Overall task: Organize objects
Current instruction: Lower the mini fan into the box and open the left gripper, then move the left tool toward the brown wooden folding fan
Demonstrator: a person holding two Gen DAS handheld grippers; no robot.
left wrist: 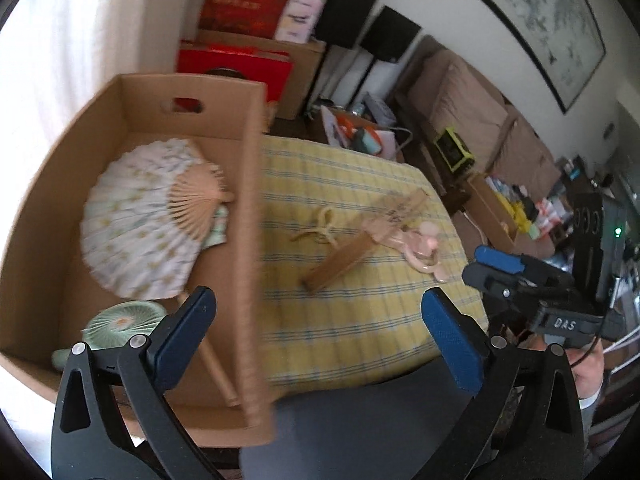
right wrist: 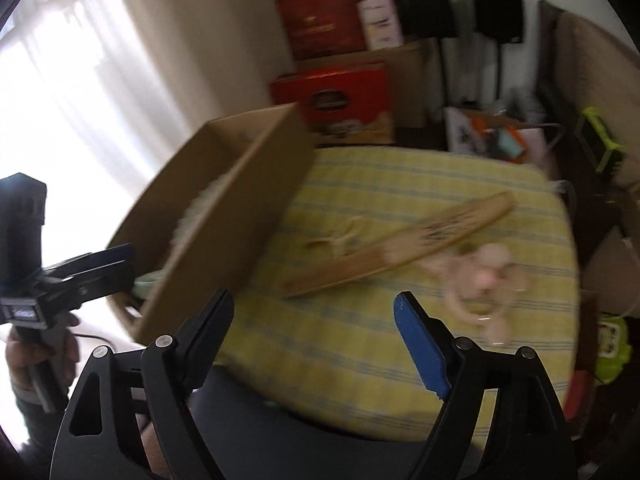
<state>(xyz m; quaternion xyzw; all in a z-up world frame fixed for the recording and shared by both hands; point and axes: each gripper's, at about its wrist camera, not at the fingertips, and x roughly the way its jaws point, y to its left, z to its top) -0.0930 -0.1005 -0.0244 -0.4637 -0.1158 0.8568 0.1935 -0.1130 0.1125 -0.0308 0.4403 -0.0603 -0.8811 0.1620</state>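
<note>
A cardboard box stands on the left of a yellow checked table. Inside lie an open paper fan and a green round fan. On the cloth lie a folded wooden fan, a cream ribbon bow and a pink toy. My left gripper is open and empty, over the box's right wall near the front. My right gripper is open and empty above the front of the table; the folded fan, the pink toy and the box lie ahead of it.
Red gift boxes and cardboard cartons are stacked behind the table. Black speakers on stands and a sofa stand at the back right. Cluttered bags and boxes lie on the floor to the right.
</note>
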